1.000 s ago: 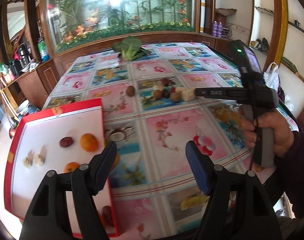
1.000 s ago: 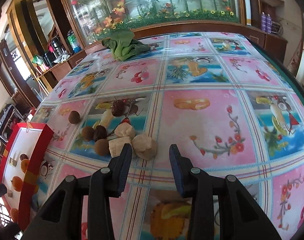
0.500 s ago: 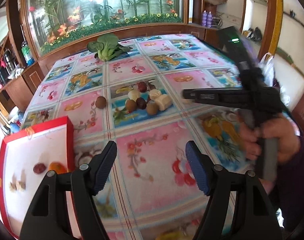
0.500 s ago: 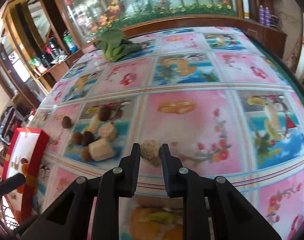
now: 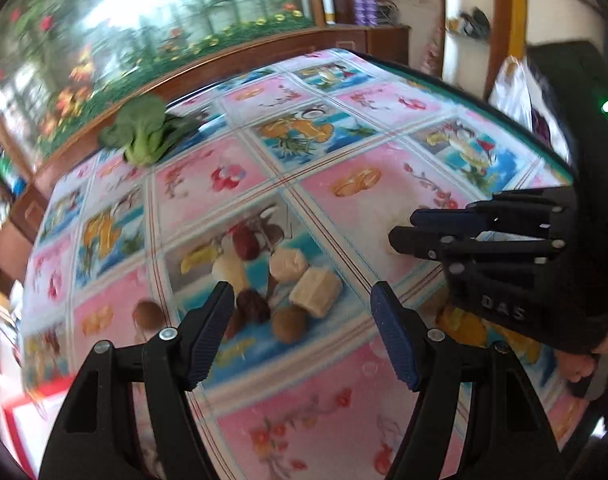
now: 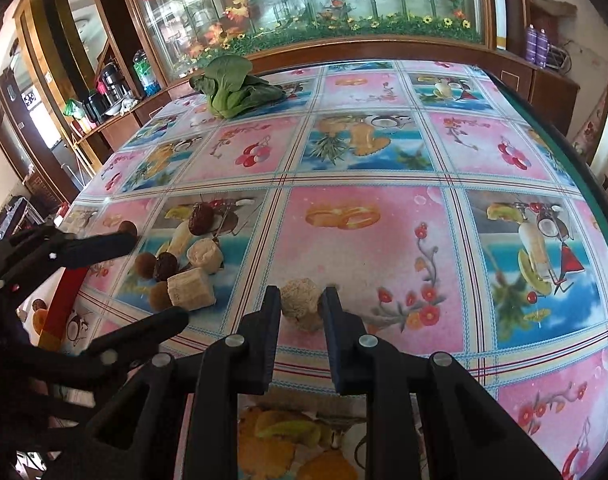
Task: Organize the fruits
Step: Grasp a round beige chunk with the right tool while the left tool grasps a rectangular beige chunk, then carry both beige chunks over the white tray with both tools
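Observation:
A pile of small fruits lies on the patterned tablecloth (image 6: 344,152): a red date (image 5: 243,244), a beige block (image 5: 316,292), brown balls (image 5: 289,322) and pale pieces. My left gripper (image 5: 301,296) hovers just short of the pile. Its jaws are closing and its pads touch nothing. The right wrist view shows it (image 6: 159,277) above the block (image 6: 191,292). My right gripper (image 6: 301,294) is shut on a rough beige lump (image 6: 301,306) that rests on the cloth to the right of the pile. The left wrist view shows this gripper (image 5: 402,226) side on, and the lump is hidden there.
A red-rimmed white tray (image 6: 69,288) with an orange fruit (image 6: 41,316) sits at the table's left edge, its corner (image 5: 23,412) low in the left wrist view. A green leafy vegetable (image 6: 235,88) lies at the far side. A hand (image 5: 584,360) holds the right gripper.
My left gripper has swung right from the tray to the fruit pile and narrowed a little. My right gripper closed on the beige lump, now clear of the pile.

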Motion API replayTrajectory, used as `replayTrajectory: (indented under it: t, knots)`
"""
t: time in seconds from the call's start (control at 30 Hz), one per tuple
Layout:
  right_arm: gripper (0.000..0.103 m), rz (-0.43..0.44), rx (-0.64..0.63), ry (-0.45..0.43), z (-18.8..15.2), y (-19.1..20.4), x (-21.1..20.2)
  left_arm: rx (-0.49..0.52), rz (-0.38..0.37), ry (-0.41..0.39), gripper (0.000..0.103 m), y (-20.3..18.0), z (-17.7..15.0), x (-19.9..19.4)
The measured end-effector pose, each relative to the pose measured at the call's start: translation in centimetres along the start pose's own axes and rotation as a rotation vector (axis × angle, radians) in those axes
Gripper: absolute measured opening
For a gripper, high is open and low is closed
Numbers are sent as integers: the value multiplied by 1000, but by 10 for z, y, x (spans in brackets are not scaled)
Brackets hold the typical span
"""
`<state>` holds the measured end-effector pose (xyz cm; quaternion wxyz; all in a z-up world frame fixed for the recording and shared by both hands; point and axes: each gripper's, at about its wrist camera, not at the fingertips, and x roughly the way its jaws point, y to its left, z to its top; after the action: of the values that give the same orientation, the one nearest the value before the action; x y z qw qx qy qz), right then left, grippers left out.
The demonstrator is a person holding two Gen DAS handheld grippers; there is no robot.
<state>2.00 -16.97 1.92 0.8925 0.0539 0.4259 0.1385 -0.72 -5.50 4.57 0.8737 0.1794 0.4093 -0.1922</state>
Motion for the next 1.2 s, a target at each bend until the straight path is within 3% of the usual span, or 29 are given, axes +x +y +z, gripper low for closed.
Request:
replayTrajectory:
  t: [0.07,0.33,0.43,0.63,0.83,1.03,1.2]
  knots:
    - [20,15,15,5,1,-3,0,38,-28,39,51,-2,5,9]
    - [21,13,10,3,0,-2,0,66,-111,124,47,-3,2,35]
    - [21,-6,-16,-4,-1,3,0,49,-121,114,34,-2,3,34]
    - [20,-11,-60,-10,-3,9,0,14,-123,93,33,-3,1,34]
    - [18,2,-25,-40,-1,4,-5,-50,-119,27,33,-5,-8,11]
    - [18,1,28,-148,2,-2,-21,-113,-104,-108,33,-3,-26,-47]
    - [18,-15,64,-218,4,-7,-30,-181,-77,-195,33,0,-61,-102]
